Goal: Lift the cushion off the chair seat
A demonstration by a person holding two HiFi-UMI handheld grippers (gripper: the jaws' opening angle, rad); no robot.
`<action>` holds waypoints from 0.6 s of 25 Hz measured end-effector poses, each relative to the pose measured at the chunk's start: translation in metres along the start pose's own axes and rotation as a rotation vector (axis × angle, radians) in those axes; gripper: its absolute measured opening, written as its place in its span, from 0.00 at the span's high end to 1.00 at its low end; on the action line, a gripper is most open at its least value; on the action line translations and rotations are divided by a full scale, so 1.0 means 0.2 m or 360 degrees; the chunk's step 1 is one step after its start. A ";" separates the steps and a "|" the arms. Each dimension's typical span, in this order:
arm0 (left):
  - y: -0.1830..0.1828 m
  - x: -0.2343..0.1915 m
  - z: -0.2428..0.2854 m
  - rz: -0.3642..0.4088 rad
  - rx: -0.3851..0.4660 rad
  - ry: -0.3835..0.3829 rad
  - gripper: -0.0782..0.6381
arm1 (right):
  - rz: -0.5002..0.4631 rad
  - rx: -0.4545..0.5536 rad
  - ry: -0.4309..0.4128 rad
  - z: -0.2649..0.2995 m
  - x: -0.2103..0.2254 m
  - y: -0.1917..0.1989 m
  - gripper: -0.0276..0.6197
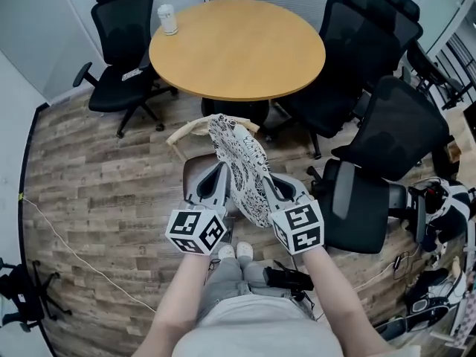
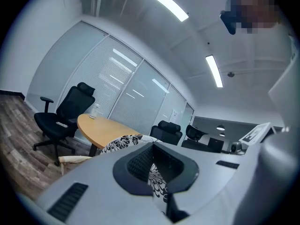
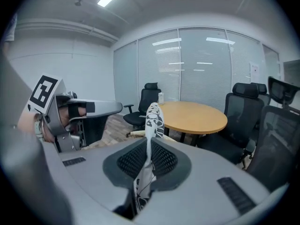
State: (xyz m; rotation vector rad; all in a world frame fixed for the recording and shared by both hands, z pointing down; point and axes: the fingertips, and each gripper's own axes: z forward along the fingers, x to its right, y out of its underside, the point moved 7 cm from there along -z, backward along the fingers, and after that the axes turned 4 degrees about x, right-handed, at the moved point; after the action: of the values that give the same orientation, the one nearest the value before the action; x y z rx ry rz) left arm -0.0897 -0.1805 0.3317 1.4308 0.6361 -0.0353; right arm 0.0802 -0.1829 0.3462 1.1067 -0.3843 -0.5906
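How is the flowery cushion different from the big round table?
The cushion is white with black flower patterns; the round table is plain light wood. The cushion hangs on edge in the air, pinched by the left tool and the right tool; the round table stands on the floor, top flat. The cushion looks thin and floppy; the round table looks stiff. They share nothing plain.

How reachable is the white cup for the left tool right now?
Probably not: the left tool is shut on the cushion, and the cup stands at the round table's far edge, beyond the chair.
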 end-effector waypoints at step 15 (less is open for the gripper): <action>-0.32 0.12 -0.01 0.0141 0.0268 0.0045 0.89 | -0.0080 0.0360 0.0034 -0.06 -0.05 -0.42 0.90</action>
State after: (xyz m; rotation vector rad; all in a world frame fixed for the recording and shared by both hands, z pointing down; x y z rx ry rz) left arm -0.0951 -0.1815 0.2633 1.6231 0.6034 0.0012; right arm 0.0578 -0.1948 0.2655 1.3415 -0.4129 -0.5890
